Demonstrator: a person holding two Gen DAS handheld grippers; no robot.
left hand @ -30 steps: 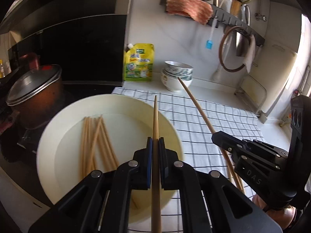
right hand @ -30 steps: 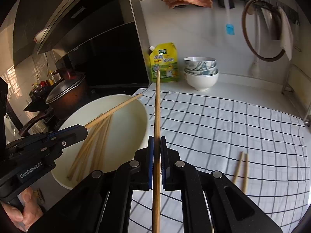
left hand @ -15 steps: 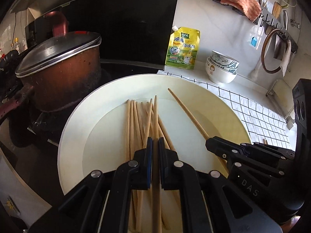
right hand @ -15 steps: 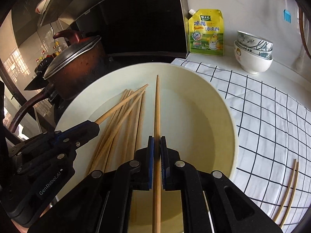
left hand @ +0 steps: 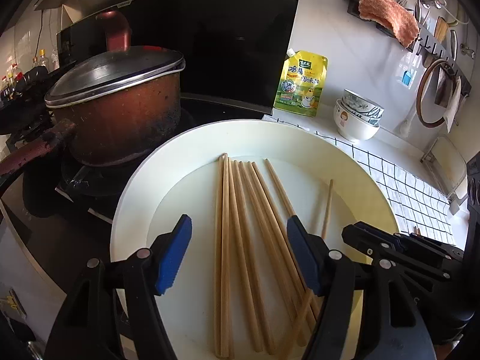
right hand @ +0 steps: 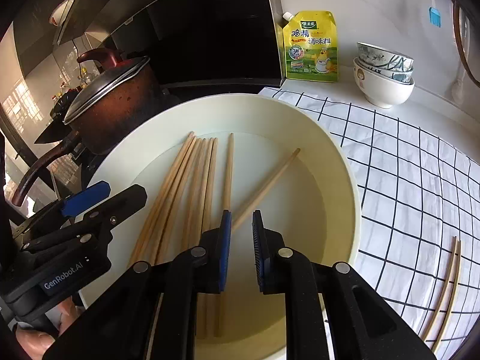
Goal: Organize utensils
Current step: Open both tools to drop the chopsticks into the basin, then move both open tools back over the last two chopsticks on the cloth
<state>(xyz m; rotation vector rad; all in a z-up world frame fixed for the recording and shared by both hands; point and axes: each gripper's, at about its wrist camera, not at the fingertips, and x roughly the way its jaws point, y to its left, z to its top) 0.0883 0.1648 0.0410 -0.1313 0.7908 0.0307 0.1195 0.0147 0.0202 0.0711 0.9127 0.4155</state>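
"genrobot.ai" lettering marks the left tool (right hand: pixel 90 207), just released like the right tool (right hand: pixel 241 222), over chopsticks (left hand: pixel 240 225).

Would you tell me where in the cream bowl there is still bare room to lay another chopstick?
The cream bowl is bare on its right side, between the slanted chopstick and the wall nearest the checked cloth. Its left half is crowded with the chopstick bundle.

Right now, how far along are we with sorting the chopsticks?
Mostly done: a row of chopsticks lies in the cream bowl. Both claws have just been opening; the left claw and right claw grip nothing. Left: two chopsticks on the checked cloth, and one crooked chopstick in the bowl.
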